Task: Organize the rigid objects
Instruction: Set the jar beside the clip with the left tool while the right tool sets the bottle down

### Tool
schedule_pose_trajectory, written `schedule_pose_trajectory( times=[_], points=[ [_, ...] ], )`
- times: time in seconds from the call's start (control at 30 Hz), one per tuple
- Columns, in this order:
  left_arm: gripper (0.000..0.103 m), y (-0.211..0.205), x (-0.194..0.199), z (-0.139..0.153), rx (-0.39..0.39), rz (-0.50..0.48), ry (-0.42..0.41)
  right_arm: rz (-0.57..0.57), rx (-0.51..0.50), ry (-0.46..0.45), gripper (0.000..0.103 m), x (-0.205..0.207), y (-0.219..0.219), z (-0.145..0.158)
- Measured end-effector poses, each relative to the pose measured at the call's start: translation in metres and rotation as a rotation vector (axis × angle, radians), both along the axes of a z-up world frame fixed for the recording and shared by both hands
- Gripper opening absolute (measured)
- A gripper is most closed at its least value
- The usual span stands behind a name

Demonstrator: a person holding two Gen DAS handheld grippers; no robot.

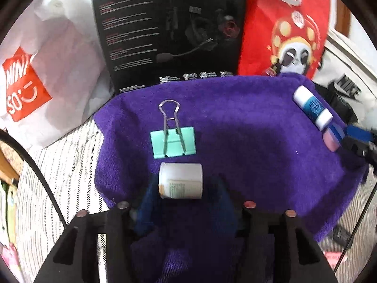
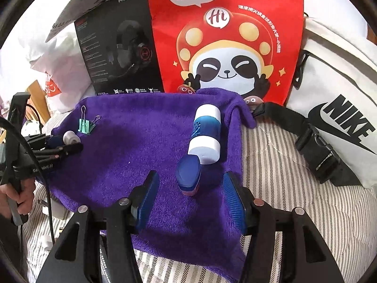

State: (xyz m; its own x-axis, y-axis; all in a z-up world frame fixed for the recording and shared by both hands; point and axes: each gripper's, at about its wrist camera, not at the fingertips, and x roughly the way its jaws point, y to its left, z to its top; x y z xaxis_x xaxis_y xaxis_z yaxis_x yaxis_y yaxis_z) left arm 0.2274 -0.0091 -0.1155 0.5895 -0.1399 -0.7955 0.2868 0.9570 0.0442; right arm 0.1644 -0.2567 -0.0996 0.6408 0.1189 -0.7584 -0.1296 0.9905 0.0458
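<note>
- Left tongs (image 1: 181,188): set around the small white bottle (image 1: 181,180), which lies on its side between the blue pads. The pads are blurred and half hidden, so you cannot tell whether they press it or only flank it.
- Right tongs (image 2: 188,193): spread wide, holding nothing. The blue-and-pink eraser (image 2: 189,175) sits between the pads, clear of both.
- Glue stick (image 2: 206,133): lying on the purple towel (image 2: 146,141), its near end just beside the eraser.
- Mint binder clip (image 1: 173,141): flat on the towel, just beyond the bottle, handles pointing away.
- Surface: the towel rests on striped bedding (image 2: 282,160), soft underneath.
- Handling, left: likely a grasp on the bottle. Centre it on the pads, since a round body can roll out.
- Handling, right: close squarely on the eraser's flat sides, and keep the far pad from nudging the glue stick.
</note>
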Motion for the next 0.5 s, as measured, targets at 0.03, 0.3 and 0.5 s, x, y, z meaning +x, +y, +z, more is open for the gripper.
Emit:
schedule_pose_trajectory(
  times=[0.03,0.3,0.5],
  points=[
    [0.053,0.0,0.0,0.0,0.0,-0.001,0.003,-0.001,-0.002,-0.002,0.056,-0.001,0.0,0.001],
    [0.053,0.007,-0.034,0.041,-0.049,0.025,-0.036,-0.013,0.011,-0.038,0.056,-0.027,0.008,0.027],
    [0.053,0.008,-0.085,0.061,-0.049,0.011,-0.059,-0.048,0.023,-0.011,0.056,-0.069,0.016,0.042]
  ],
)
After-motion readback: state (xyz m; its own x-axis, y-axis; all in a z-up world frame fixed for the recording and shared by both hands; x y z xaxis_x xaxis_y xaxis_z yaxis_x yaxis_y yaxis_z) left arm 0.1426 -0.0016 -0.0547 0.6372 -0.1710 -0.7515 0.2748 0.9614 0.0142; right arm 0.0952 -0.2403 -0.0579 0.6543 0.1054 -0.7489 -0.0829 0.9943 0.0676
